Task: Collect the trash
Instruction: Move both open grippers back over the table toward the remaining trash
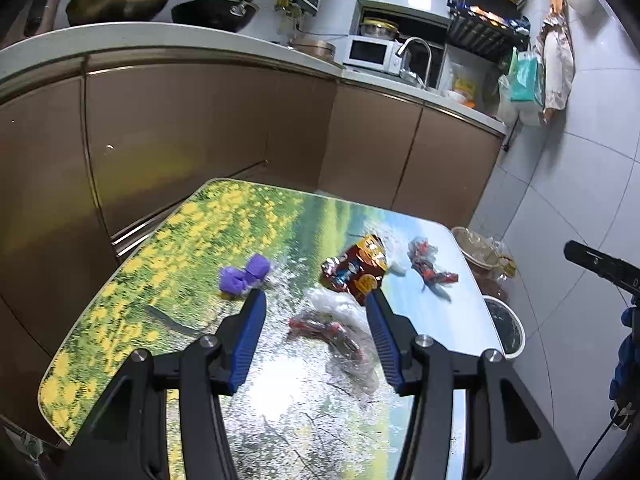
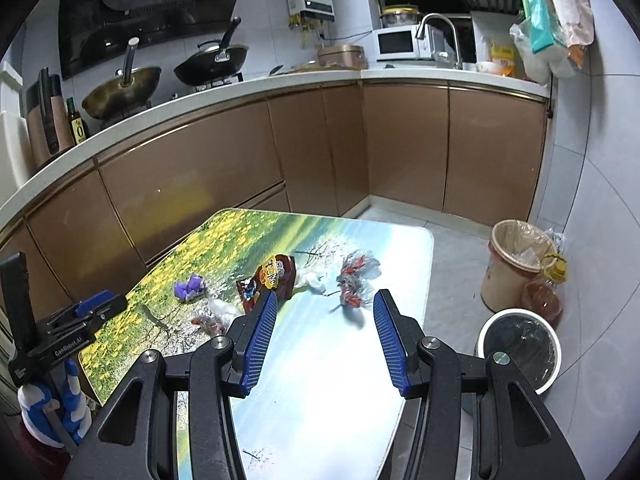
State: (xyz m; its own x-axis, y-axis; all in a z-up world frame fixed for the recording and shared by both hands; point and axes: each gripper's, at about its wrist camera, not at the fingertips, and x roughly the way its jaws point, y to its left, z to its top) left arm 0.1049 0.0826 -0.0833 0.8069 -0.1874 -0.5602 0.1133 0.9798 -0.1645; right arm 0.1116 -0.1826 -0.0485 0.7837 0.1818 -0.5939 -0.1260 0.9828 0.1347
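Note:
Trash lies on a small table (image 1: 168, 264) with a landscape print. There is a purple crumpled wad (image 1: 244, 274) (image 2: 190, 286), a red and orange snack bag (image 1: 356, 270) (image 2: 272, 276), a clear wrapper with red print (image 1: 332, 334) (image 2: 212, 316), a second red and clear wrapper (image 1: 430, 266) (image 2: 354, 280) and a white tissue (image 2: 312, 280). My left gripper (image 1: 316, 300) is open above the near clear wrapper. My right gripper (image 2: 326, 300) is open, held above the table short of the far wrapper. A white bin with a black liner (image 2: 520, 350) (image 1: 506, 326) stands right of the table.
A beige lined bin (image 2: 514, 264) and an oil bottle (image 2: 546, 292) stand by the white wall. Brown cabinets (image 2: 224, 176) run behind the table under a counter with two woks, a microwave (image 2: 402, 42) and a tap. The left gripper shows at the left of the right wrist view (image 2: 64, 332).

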